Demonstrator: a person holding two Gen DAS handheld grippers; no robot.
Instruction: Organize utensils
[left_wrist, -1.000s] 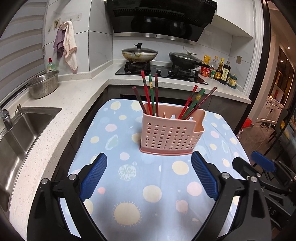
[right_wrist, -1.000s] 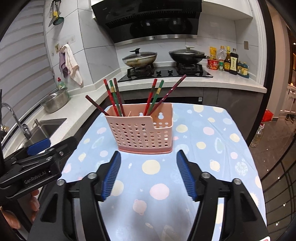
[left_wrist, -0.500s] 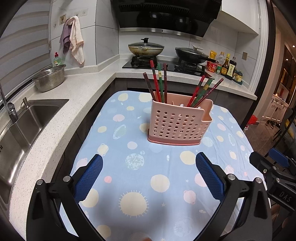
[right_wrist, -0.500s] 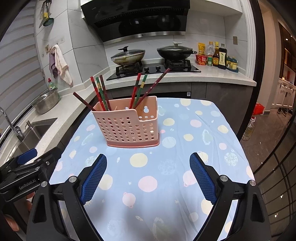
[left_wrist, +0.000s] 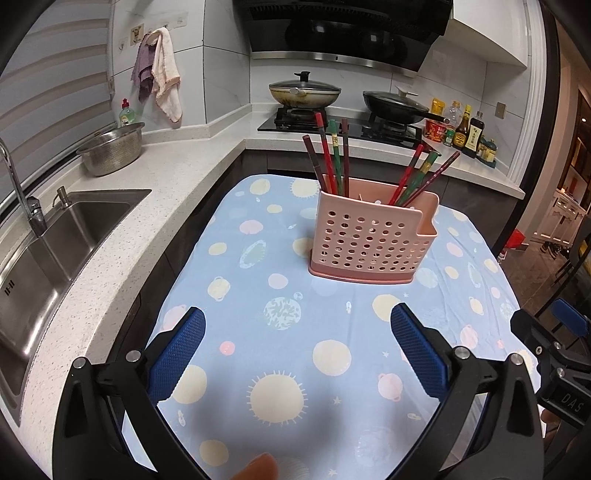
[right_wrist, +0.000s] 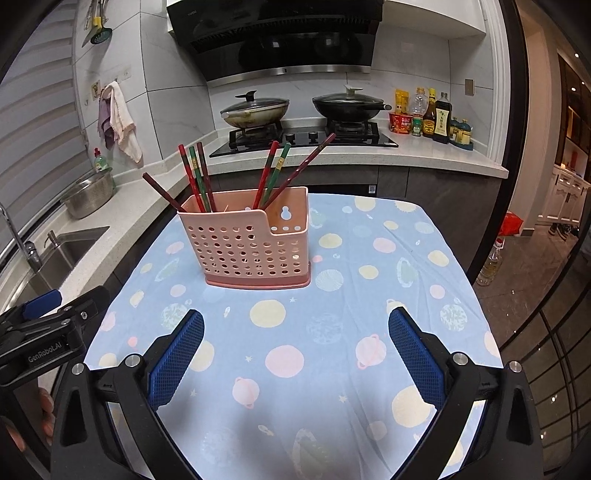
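Jaws wider, farther from holder (left_wrist: 373, 236)

table (right_wrist: 424, 236) | blue dotted tablecloth (right_wrist: 332, 332) | pink utensil holder (right_wrist: 247, 247) on cloth

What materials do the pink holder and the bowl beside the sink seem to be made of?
Holder: probably moulded plastic, matte pink, with even round holes and thin walls. Bowl: apparently stainless steel, shiny grey, finely perforated like a colander.
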